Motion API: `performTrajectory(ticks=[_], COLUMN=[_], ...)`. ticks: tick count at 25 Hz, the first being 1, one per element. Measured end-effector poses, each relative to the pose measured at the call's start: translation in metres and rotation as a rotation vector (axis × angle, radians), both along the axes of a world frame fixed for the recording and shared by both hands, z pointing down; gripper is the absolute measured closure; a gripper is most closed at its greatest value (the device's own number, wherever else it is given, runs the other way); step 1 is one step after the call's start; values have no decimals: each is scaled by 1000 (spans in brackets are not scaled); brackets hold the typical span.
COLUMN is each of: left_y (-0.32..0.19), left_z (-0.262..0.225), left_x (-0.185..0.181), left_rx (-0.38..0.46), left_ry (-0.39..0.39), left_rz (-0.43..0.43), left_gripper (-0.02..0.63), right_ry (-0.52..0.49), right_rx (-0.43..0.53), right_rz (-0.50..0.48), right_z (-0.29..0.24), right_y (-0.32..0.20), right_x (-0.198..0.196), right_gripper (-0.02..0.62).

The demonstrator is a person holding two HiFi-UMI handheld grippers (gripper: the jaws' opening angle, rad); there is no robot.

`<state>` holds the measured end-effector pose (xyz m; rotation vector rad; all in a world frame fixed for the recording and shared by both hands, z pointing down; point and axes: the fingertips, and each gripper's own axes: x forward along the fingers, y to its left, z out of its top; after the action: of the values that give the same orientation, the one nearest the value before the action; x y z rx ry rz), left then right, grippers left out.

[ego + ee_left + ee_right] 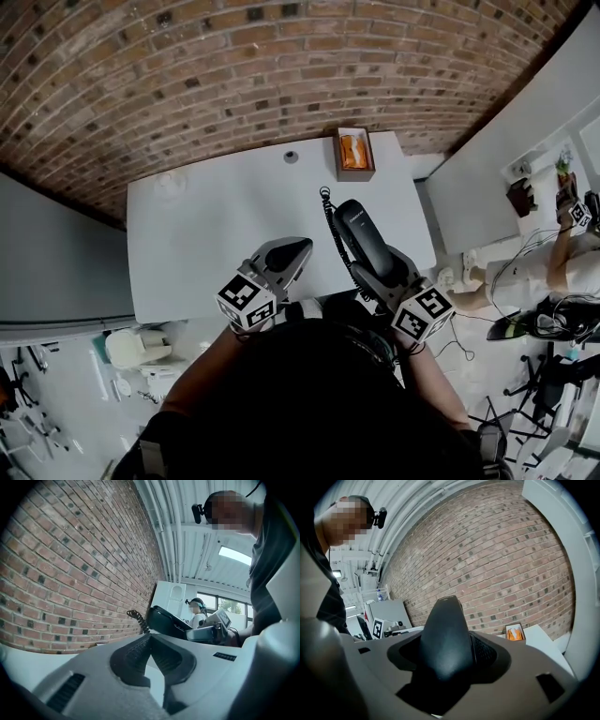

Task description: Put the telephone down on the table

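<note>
My right gripper (380, 265) is shut on a black telephone handset (362, 238), which I hold tilted up above the near right part of the white table (206, 216). Its coiled black cord (328, 214) hangs from the far end. In the right gripper view the handset (445, 637) stands up between the jaws and fills the middle. My left gripper (289, 253) is shut with nothing in it, over the table's near edge. From the left gripper view the handset (165, 620) and its cord (138, 620) appear beyond the closed jaws.
A small brown box (354, 153) with orange contents stands at the table's far right edge. A small round dark thing (292, 157) lies near the far edge. A brick wall (234, 66) runs behind the table. Another person (562, 253) sits at the right.
</note>
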<state>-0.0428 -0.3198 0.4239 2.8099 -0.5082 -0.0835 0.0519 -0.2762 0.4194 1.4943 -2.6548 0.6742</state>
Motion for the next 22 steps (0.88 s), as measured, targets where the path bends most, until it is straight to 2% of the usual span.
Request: performTrajectory(ticks=[10,15,22], left_y=[-37,-60,-84], left_z=[0,12,42], left_x=[-5,5,29], left_rx=[-4,-15,-73], left_ry=[-23,-54,-86], left_rz=[-97,-142,-168], left_gripper=[600,600,600], right_ry=[1,30,36], right_rx=[-6,-20,-70], right_rz=[-114,-150,-181], right_z=[6,14,38], right_y=[-54,-77,-103], right_x=[-2,10,35], right_gripper=[313,313,313])
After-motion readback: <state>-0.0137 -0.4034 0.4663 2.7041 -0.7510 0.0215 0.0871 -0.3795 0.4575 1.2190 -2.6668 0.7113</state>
